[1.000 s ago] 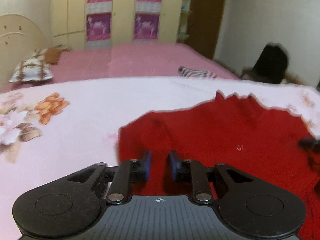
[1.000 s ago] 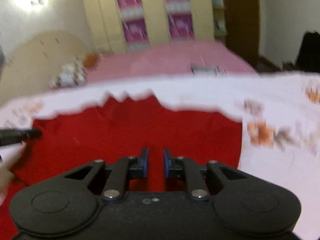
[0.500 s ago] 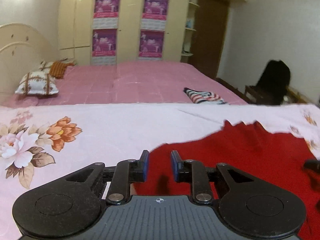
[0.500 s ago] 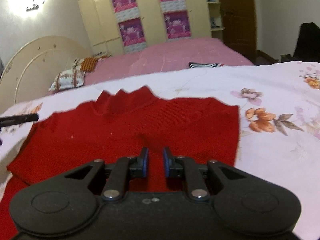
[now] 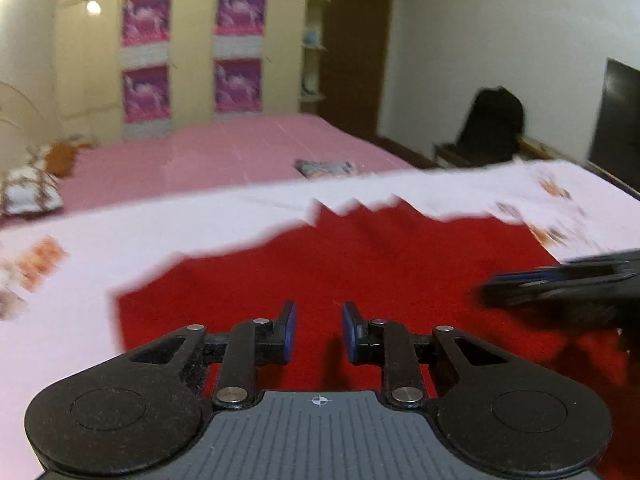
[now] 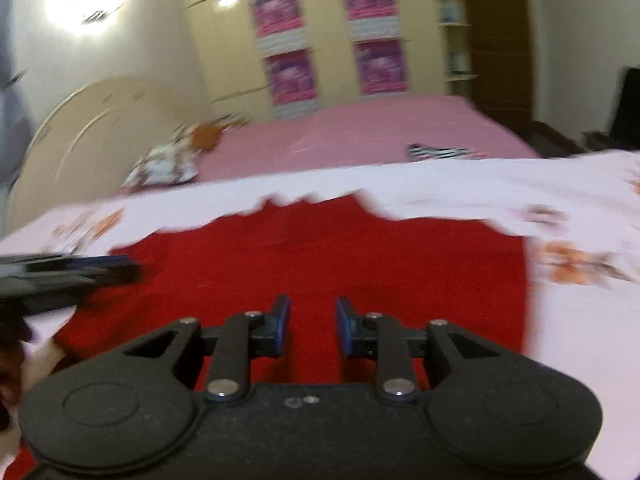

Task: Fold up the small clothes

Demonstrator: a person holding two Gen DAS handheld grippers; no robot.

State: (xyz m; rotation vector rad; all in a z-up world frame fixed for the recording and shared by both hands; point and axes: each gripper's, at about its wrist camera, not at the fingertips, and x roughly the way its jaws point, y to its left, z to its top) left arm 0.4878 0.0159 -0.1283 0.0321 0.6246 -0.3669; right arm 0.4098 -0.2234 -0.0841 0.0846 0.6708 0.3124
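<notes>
A red knit sweater (image 5: 360, 272) lies flat on the pale floral sheet (image 5: 100, 232), collar at the far side; it also shows in the right wrist view (image 6: 320, 264). My left gripper (image 5: 318, 330) hovers over the sweater's near left part, jaws a little apart and empty. My right gripper (image 6: 310, 326) hovers over the sweater's near middle, jaws a little apart and empty. The right gripper also shows blurred at the right of the left wrist view (image 5: 560, 284). The left gripper shows at the left of the right wrist view (image 6: 72, 272).
A pink bed (image 5: 224, 152) lies beyond the sheet with a folded striped garment (image 6: 440, 153) and pillows (image 5: 28, 192) on it. Wardrobe with purple posters (image 5: 192, 56) at the back. A black bag on a chair (image 5: 492, 124) stands at the right.
Both grippers have swung back over the sweater and opened slightly wider. Both views are motion-blurred. Each gripper now shows larger in the other's view.
</notes>
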